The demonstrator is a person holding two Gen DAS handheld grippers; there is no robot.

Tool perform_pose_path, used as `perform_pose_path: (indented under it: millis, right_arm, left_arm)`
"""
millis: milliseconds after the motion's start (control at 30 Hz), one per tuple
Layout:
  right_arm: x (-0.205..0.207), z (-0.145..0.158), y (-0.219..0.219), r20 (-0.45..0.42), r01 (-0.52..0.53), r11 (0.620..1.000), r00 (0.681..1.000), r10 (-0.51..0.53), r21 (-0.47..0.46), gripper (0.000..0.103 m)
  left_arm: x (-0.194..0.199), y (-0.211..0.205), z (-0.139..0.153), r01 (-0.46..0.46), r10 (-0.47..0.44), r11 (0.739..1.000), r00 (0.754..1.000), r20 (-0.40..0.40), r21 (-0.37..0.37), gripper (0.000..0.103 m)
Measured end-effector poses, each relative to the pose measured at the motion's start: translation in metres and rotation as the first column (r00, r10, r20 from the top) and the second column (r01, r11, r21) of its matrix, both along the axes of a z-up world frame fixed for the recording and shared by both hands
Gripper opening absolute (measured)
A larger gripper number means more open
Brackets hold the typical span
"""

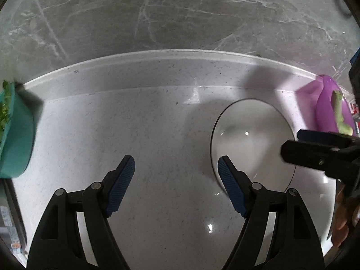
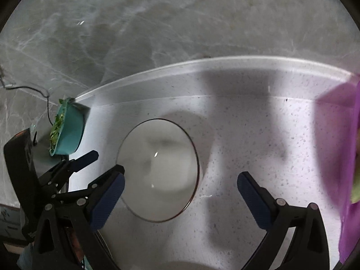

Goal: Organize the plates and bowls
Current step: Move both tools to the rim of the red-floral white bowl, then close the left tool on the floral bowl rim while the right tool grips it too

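On white counter, round plate (image 2: pixel 157 168) beside right gripper (image 2: pixel 180 200) left finger, both grippers' fingers apart, nothing between.

a white speckled table (image 1: pixel 157 123) fills the lower frame; grey marbled floor (image 1: pixel 157 18) lies above; a thin black cable (image 2: pixel 45 99) at left.
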State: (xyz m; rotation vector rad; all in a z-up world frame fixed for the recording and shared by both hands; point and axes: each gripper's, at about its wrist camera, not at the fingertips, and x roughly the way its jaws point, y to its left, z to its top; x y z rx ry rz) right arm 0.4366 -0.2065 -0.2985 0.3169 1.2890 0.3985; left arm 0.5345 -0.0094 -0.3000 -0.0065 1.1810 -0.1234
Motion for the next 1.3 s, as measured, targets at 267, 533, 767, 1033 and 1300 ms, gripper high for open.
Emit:
perform_pose_path:
  millis: [267, 533, 767, 1033, 1300]
  right_arm:
    - [0.006, -0.011, -0.003, -0.042, 0.003, 1.000, 0.999, -0.002, 0.021, 0.093]
    - [0.006, -0.019, -0.005, -0.076, -0.004, 0.999, 0.997, 0.007, 0.044, 0.062]
    - [0.011, -0.026, -0.007, -0.104, 0.023, 0.999, 0.994, -0.020, 0.026, 0.018]
    - [0.012, -0.025, -0.003, -0.100, -0.006, 1.000, 0.995, 0.006, -0.003, 0.016]
    - [0.008, -0.025, -0.003, -0.106, 0.017, 1.000, 0.994, -0.016, 0.009, 0.013]
  left_arm:
    - [0.013, -0.010, -0.018, 0.032, -0.033, 0.999, 0.999, -0.035, -0.032, 0.076]
    - [0.023, -0.030, -0.036, 0.074, -0.074, 0.997, 0.996, -0.057, -0.006, 0.061]
    - [0.031, -0.040, -0.046, 0.089, -0.096, 0.993, 0.991, -0.096, -0.071, 0.021]
    - [0.038, -0.052, -0.052, 0.099, -0.113, 0.988, 0.987, -0.118, -0.117, 0.017]
    - [0.029, -0.061, -0.042, 0.104, -0.112, 0.992, 0.988, -0.103, -0.075, 0.016]
